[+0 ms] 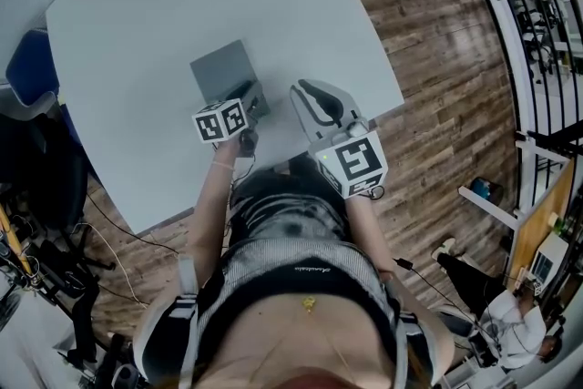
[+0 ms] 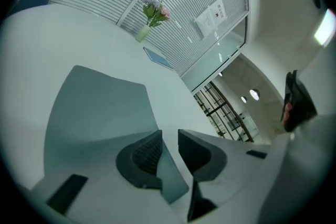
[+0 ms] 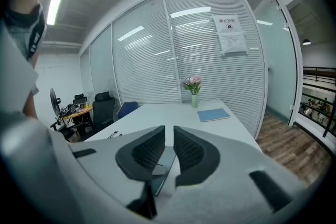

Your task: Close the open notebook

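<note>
Work on the task looks finished: the grey notebook [image 1: 221,68] lies flat on the white desk [image 1: 127,23], near its front edge, cover up and no page showing. The left gripper [image 2: 169,136] hangs over its near corner, jaws parted and pressing on nothing. The right gripper [image 3: 169,132] is just beside it, jaws a narrow slit apart and empty. All that seems left is drawing both away

Paper notice [image 3: 231,34] on glass partition [image 3: 199,60], print too small (bold heading included), nothing legible
</note>
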